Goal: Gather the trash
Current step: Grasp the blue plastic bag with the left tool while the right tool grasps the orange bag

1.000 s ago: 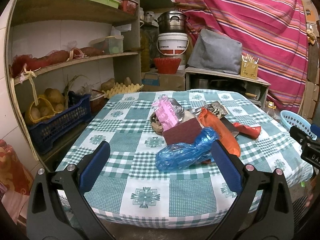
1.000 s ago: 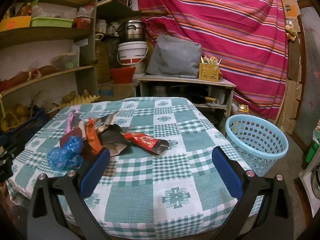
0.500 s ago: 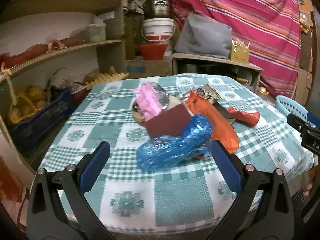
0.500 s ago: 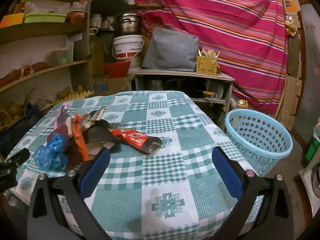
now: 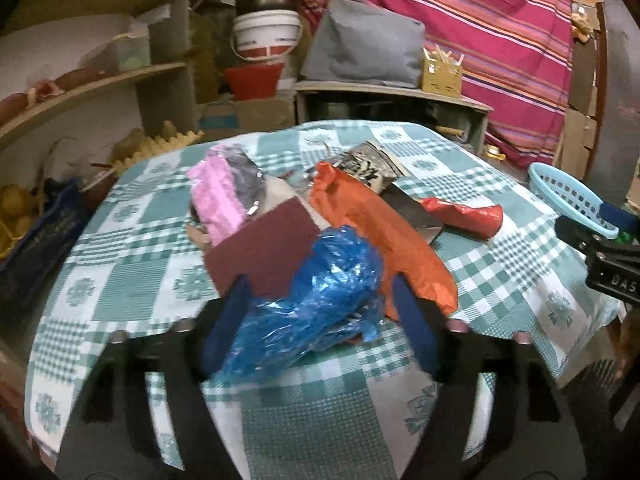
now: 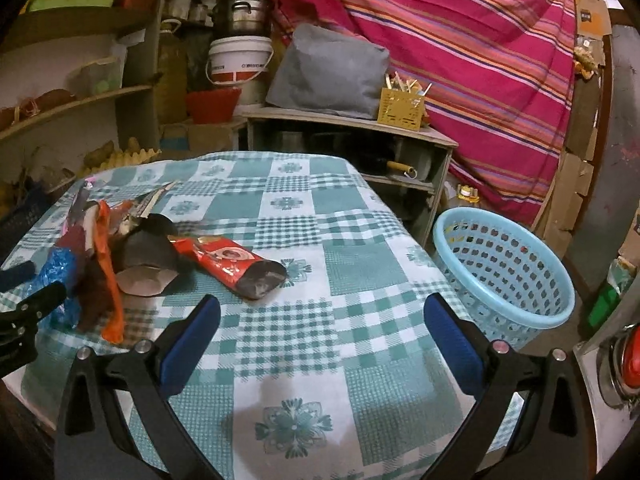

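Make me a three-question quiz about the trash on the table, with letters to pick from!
1. Where is the blue plastic bag?
A. between the left tongs
B. in the basket
C. on a shelf

2. What colour is the basket?
A. red
B. light blue
C. yellow

3. How are the right tongs?
A. shut on a wrapper
B. open, holding nothing
C. inside the basket

Answers: 1 A, the bag lies between both blue pads. 2 B, its rim and walls are light blue. 3 B, only tablecloth shows between them.
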A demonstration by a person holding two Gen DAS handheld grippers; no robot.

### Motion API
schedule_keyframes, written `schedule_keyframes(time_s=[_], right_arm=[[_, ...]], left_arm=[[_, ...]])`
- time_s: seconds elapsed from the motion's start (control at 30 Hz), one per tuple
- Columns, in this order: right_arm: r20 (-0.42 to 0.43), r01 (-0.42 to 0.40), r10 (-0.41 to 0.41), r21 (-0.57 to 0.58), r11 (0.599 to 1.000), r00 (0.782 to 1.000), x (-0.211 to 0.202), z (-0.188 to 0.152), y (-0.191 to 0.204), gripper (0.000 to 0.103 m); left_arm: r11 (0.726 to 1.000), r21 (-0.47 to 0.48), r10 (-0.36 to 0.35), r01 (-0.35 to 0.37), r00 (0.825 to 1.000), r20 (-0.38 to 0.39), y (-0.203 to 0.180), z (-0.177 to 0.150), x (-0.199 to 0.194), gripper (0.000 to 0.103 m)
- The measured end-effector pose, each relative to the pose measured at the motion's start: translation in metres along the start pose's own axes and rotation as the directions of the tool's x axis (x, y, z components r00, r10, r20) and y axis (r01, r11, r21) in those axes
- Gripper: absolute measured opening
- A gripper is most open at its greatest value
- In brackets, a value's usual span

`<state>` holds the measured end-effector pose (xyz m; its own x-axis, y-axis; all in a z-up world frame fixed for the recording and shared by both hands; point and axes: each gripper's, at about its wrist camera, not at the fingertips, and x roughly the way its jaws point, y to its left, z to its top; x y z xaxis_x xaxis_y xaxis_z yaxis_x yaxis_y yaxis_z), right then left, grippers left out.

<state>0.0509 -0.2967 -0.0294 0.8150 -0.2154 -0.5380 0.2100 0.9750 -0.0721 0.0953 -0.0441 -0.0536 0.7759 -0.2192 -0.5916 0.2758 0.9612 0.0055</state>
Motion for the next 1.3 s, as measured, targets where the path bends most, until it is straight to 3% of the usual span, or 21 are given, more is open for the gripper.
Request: schedule_keyframes(time_s=[0.1, 0.3, 0.4, 0.53, 0.83, 1.0, 1.13, 1.2, 1.3], right_arm=[[-0.013, -0.018, 0.018, -0.013, 1.000, 1.000, 0.005, 0.002, 0.007, 0.099], [-0.026, -0.089, 0.088, -0.033, 0.995, 0.996, 0.010, 0.010, 0.031, 0.099], [-0.019, -0.133, 0.132, -0.061, 0.989, 0.991, 0.010, 0.017, 0.052, 0.099], [-0.032, -0.171, 0.169, -0.123, 0.978, 0.985, 0.018, 0.020, 0.084, 0.096], [-0.113, -0.293, 0.277, -0.152, 0.944, 0.954, 0.033, 0.022, 0.126, 0.067], [-0.168, -0.359, 0.333, -0.158, 0.920, 0.928, 0.038, 0.019, 0.142, 0.044], [-0.174, -0.365, 0.336, -0.180, 0.913, 0.926, 0.036, 0.018, 0.152, 0.038], [-0.184, -0.378, 0.346, -0.188, 0.906, 0.920, 0.034, 0.019, 0.153, 0.023], [-0.198, -0.391, 0.354, -0.201, 0.898, 0.914, 0.033, 0.018, 0.157, 0.023]], left_arm=[[0.999, -0.004, -0.050, 0.050, 0.999, -0.018, 0.003, 0.002, 0.003, 0.036], [0.997, -0.029, -0.078, 0.078, 0.997, 0.016, 0.019, 0.014, -0.024, 0.029], [0.999, -0.037, -0.032, 0.034, 0.997, 0.063, 0.035, 0.021, -0.048, 0.029], [0.996, -0.031, 0.082, -0.080, 0.994, 0.073, 0.058, 0.023, -0.052, 0.029], [0.988, -0.101, 0.115, -0.113, 0.993, 0.016, 0.107, 0.011, -0.030, 0.029], [0.984, -0.138, 0.113, -0.111, 0.994, 0.007, 0.119, 0.009, -0.026, 0.029], [0.982, -0.149, 0.115, -0.114, 0.993, -0.003, 0.123, 0.005, -0.024, 0.029], [0.982, -0.147, 0.117, -0.117, 0.993, -0.006, 0.123, 0.003, -0.023, 0.029], [0.982, -0.151, 0.114, -0.113, 0.993, -0.003, 0.122, 0.004, -0.024, 0.029]])
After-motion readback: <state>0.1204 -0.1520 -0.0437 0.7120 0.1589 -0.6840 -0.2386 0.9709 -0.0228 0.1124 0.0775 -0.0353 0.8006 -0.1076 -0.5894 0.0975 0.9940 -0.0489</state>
